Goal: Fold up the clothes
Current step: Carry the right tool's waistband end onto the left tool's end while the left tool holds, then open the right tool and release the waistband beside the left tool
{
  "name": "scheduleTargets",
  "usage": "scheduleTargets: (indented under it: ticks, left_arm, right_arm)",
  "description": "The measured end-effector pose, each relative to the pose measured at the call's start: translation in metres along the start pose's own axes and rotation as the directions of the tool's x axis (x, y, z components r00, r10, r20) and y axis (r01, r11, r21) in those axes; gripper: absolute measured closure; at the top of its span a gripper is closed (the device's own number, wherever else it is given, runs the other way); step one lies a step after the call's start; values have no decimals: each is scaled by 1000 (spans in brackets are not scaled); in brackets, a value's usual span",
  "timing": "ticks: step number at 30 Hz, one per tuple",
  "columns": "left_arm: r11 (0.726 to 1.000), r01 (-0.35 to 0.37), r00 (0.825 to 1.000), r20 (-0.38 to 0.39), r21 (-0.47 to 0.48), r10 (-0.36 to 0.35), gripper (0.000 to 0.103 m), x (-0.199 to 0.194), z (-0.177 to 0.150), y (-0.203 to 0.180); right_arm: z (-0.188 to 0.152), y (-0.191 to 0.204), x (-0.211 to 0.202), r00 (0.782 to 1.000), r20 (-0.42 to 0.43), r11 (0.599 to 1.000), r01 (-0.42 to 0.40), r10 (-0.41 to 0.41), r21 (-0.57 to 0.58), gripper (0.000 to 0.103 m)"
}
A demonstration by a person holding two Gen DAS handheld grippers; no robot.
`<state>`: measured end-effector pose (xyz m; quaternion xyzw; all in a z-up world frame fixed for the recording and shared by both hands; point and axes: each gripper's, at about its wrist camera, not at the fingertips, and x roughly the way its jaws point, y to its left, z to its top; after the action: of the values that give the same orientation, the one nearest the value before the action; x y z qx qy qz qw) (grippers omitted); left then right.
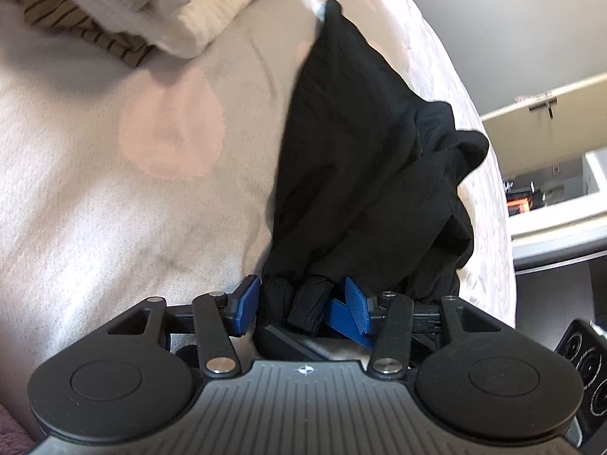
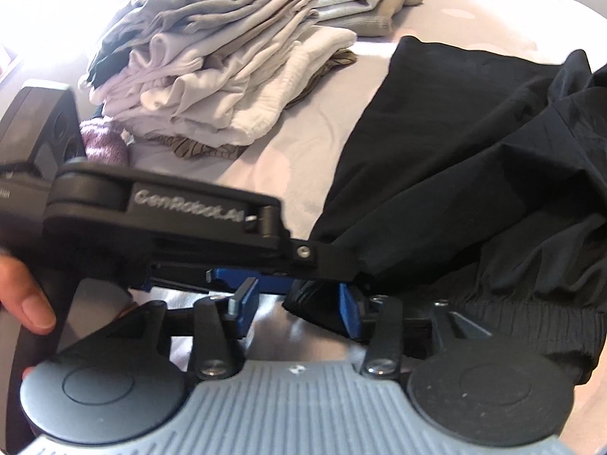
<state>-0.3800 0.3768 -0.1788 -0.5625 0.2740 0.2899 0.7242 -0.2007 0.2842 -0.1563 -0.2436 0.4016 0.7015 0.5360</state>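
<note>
A black garment (image 1: 360, 151) with a ribbed elastic band (image 2: 493, 322) lies crumpled on the pale bed cover (image 1: 114, 189). My left gripper (image 1: 301, 303) stands open, and bunched black cloth sits loosely between its blue pads (image 1: 246, 299). My right gripper (image 2: 296, 305) is open too. The garment's edge rests against its right pad (image 2: 349, 307), with a bare gap up to its left pad. The left gripper's black housing (image 2: 163, 212) crosses just in front of the right gripper, and both sit at the same end of the garment.
A tall pile of folded pale clothes (image 2: 212, 87) stands to the left of the garment, with a second stack (image 2: 371, 3) behind it. A hand (image 2: 22, 295) holds the left tool. The bed's right edge (image 1: 489, 189) drops toward a shelf and the floor.
</note>
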Motion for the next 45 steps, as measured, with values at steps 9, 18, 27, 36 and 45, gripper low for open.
scheduleTargets:
  ticks: [9, 18, 27, 36, 45]
  left_arm:
    - [995, -41, 999, -14, 90, 42, 54, -2, -3, -10]
    - [991, -88, 996, 6, 101, 88, 72, -1, -4, -7]
    - [983, -135, 991, 26, 121, 133, 82, 0, -4, -7]
    - [957, -235, 971, 1, 171, 239, 82, 7, 1, -27]
    - [929, -323, 939, -64, 182, 339, 83, 15, 11, -45]
  right_arm:
    - [0, -14, -2, 998, 8, 995, -64, 64, 80, 44]
    - [1, -21, -7, 996, 16, 987, -88, 87, 132, 46]
    - [-9, -24, -41, 999, 38, 996, -5, 2, 90, 52]
    - [14, -86, -99, 950, 65, 952, 306, -307, 21, 60]
    - [26, -138, -109, 887, 29, 807, 432, -460, -402, 60]
